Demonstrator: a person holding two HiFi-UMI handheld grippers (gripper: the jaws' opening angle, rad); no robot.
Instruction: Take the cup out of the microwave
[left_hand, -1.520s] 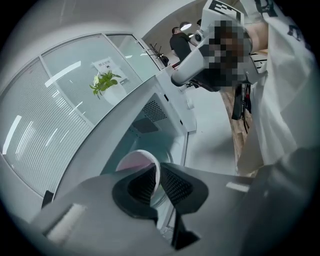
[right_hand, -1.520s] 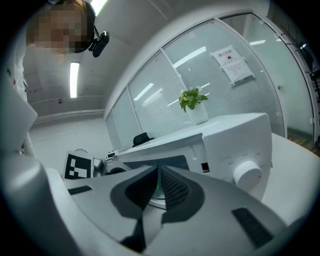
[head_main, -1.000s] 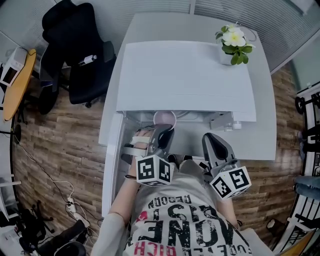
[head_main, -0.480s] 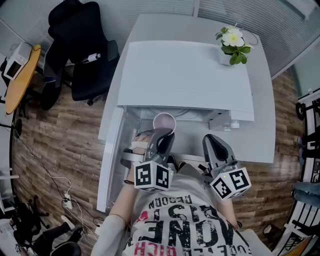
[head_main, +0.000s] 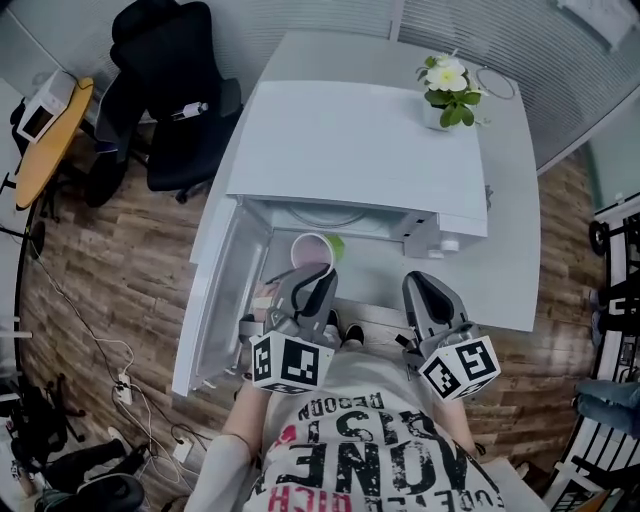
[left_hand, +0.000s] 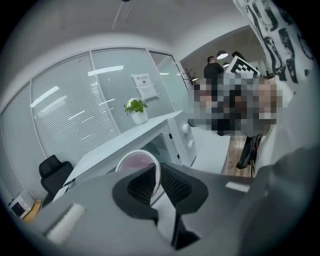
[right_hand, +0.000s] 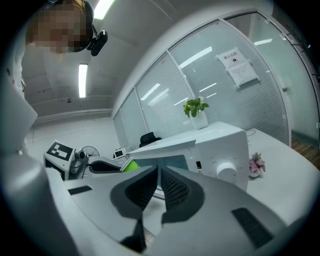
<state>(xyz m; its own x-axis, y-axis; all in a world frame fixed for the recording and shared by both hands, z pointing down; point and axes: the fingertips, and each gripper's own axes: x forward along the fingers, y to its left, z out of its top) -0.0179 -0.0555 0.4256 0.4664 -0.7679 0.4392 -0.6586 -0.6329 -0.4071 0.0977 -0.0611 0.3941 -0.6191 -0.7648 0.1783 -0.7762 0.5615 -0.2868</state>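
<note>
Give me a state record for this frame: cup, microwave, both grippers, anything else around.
cup: pink inside, green outside, just in front of the open cavity
microwave: white, on a white table
door: swung open to the person's left
left gripper: shut on the cup's rim, one jaw inside, one outside
right gripper: jaws together, empty, in front of the control side
other: potted plant by the microwave's far right corner; black office chair on the floor

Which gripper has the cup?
The left gripper: its jaws pinch the wall of the cup, just outside the microwave. The right gripper has its jaws together on nothing.
</note>
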